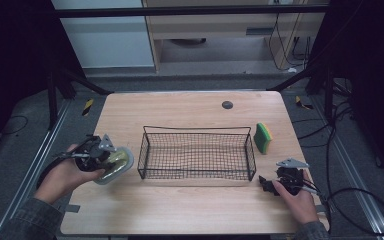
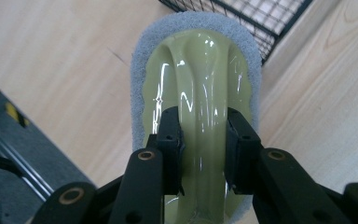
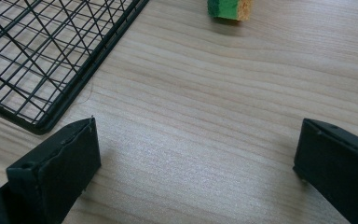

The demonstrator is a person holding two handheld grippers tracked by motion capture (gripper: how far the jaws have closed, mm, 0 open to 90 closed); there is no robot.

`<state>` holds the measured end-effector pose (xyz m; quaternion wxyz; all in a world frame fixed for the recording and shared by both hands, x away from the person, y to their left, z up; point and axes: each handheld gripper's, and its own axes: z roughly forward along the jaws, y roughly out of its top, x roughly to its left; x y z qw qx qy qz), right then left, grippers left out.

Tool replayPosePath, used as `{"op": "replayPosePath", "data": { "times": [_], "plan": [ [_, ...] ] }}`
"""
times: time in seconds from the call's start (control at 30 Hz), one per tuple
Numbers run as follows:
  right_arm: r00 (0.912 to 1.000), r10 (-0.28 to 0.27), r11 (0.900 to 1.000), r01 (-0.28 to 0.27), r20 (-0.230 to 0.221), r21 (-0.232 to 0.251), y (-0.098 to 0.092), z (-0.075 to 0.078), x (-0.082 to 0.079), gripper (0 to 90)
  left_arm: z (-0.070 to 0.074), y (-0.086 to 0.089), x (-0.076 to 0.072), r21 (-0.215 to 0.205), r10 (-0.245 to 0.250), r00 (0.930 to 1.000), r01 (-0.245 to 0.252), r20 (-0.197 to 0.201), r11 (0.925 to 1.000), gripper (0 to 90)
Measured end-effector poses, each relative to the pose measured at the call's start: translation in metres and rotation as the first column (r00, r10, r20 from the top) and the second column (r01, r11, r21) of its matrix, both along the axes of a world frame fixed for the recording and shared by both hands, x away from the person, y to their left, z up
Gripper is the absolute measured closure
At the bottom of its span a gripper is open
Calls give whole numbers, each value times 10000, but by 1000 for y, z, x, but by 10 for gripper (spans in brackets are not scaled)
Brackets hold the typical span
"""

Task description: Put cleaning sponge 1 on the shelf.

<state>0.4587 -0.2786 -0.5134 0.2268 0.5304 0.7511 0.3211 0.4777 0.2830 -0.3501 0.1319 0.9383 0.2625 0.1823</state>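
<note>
Scrubber pad (image 1: 115, 162), pale green handle on grey foam, sits lower left of high view, clenched by left tool (image 1: 100, 152); left gripper view shows pads pinching handle. Right tool (image 3: 196, 168) released, jaws wide apart over bare wood bench (image 1: 190, 205). Wire basket (image 1: 197, 152) mid-frame, sponge (image 1: 262, 138) w/ green top right of it. Grey floor around.

A black wire basket (image 1: 197, 154) sits at the centre of the frame on a light wooden table (image 1: 180, 210). A yellow-and-green sponge (image 1: 262, 138) stands on edge just right of it. Near the top edge lies a small dark disc (image 1: 227, 104), perhaps a cable hole.
</note>
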Motion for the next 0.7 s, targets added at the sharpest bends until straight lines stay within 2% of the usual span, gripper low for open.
{"op": "replayPosePath", "data": {
  "times": [0.13,0.2,0.27,0.37,0.4,0.5,0.57,0.7],
  "plan": [
    [10000,4,10000,-4,2,-4,0,0,0,5,19,-5,3,97,-199,9987,195,460,9998,705],
    [10000,12,10000,-12,27,-40,0,0,0,5,28,-11,5,126,-482,9956,473,807,9988,705],
    [10000,4,10000,-4,3,-2,0,0,0,5,34,-17,6,175,-710,9912,695,1113,9974,705],
    [10000,2,10000,-2,1,-3,0,0,0,5,41,-30,9,358,-1224,9795,1182,1598,9923,705],
    [10000,2,10000,-2,1,-3,0,0,0,5,42,-32,10,406,-1317,9774,1266,1655,9911,705],
    [10000,3,10000,-3,1,-2,0,0,0,5,44,-44,14,680,-1802,9643,1701,1941,9831,706],
    [10000,1,10000,-1,0,-2,0,0,0,5,43,-49,17,706,-1953,9597,1846,2021,9803,706],
    [10000,6,10000,-6,2,-4,0,0,0,5,43,-58,22,750,-2069,9563,1953,2067,9779,706]
  ]
}}
